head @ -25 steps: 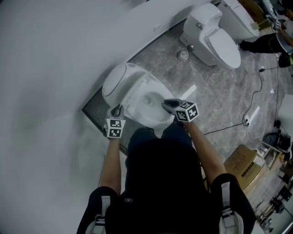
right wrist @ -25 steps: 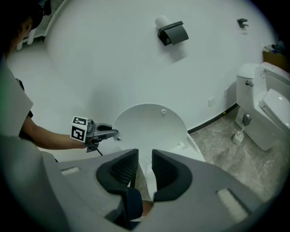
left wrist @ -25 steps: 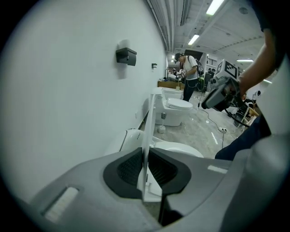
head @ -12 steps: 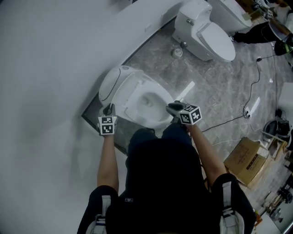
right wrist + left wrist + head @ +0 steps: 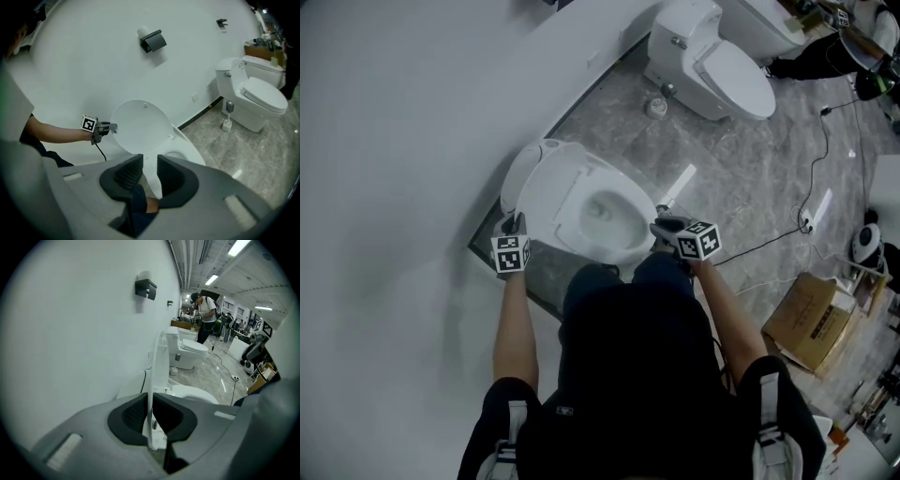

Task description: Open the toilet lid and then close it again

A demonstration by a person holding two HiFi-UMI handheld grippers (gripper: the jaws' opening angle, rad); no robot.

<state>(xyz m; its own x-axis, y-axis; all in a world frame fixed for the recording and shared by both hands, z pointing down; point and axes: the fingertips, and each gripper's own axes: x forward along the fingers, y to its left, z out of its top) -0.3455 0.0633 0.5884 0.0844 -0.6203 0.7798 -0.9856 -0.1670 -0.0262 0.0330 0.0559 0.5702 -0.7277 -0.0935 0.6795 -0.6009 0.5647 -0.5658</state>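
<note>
Lid (image 5: 517, 183): raised near upright at the back of the toilet (image 5: 628, 244), edge-on to the left tongs, long axis rising from the hinge.
Left tongs (image 5: 516, 222): closed on the lid's side edge, thin rim pinched between pads.
Right tongs (image 5: 661, 225): apart, empty, off the bowl's front-right rim, well apart from the lid.
Nearer hand: left, already on the lid.
Key relation: bowl beside the lid on the right-tongs side; closing probably means swinging that edge down about the rear hinge.
</note>
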